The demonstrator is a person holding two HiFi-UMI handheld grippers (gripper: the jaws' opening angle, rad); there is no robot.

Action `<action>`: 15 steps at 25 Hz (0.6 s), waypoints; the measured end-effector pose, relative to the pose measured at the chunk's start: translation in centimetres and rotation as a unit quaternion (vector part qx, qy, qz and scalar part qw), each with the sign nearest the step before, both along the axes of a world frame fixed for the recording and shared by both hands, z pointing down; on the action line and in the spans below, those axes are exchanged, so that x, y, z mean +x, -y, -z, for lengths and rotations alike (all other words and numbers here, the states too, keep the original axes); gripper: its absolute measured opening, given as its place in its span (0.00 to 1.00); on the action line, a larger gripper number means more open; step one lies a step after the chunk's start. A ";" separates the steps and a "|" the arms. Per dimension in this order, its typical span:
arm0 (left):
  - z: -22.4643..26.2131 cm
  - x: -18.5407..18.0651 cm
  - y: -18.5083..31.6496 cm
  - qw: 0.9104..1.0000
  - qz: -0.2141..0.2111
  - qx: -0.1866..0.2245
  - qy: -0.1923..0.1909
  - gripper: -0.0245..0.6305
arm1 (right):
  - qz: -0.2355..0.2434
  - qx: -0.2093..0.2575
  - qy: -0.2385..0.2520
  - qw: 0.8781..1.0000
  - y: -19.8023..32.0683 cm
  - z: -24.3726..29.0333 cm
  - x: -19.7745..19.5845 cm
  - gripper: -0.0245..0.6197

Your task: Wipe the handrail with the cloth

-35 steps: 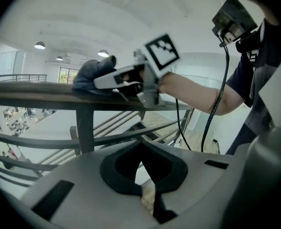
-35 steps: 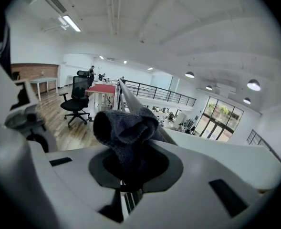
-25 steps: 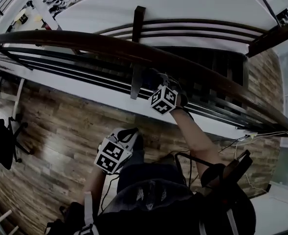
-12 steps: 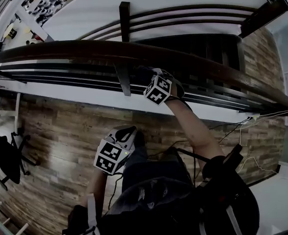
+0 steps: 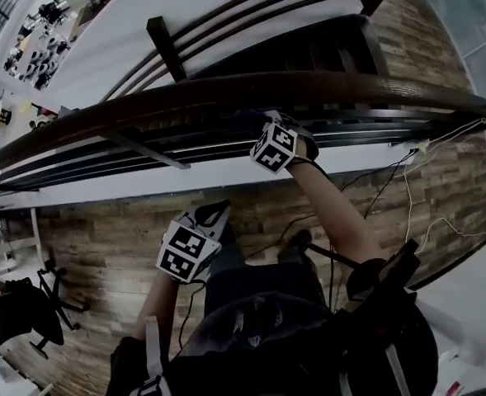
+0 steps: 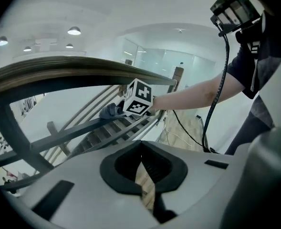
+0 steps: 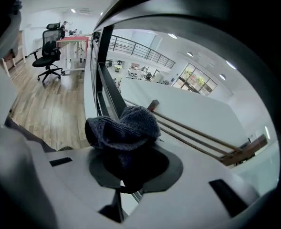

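Observation:
The dark wooden handrail curves across the head view, and it arcs overhead in the left gripper view. My right gripper is shut on a dark knitted cloth, which it holds just under and against the rail. From the left gripper view the cloth shows beside the right gripper's marker cube. In the right gripper view the rail looms close above the cloth. My left gripper hangs low over the floor, apart from the rail, shut with nothing in it.
Horizontal metal bars and a dark post run below and beyond the rail, with stairs behind them. Cables trail over the wood floor at the right. An office chair stands at the lower left.
My right gripper has slid the cloth to the right along the rail, further from the post. The head view has swung. The left gripper has hardly moved.

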State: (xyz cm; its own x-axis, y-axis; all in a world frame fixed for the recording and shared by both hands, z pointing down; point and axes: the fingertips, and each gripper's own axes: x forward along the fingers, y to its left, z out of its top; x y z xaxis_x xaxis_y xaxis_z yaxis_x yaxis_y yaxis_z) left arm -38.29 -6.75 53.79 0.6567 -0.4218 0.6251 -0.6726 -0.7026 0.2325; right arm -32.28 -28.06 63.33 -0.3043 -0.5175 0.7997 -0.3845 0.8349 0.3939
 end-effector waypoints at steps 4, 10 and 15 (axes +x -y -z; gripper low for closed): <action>1.2 8.9 2.9 0.999 -0.003 0.020 0.035 0.05 | -0.020 0.004 0.017 1.000 1.2 0.1 10.8 0.11; 3.3 24.0 4.5 0.999 -0.017 0.033 0.022 0.05 | -0.051 0.002 0.026 0.998 2.7 0.2 27.2 0.11; 2.5 30.0 7.2 0.999 -0.047 0.017 0.008 0.05 | -0.125 0.008 0.015 0.992 5.2 1.1 39.2 0.11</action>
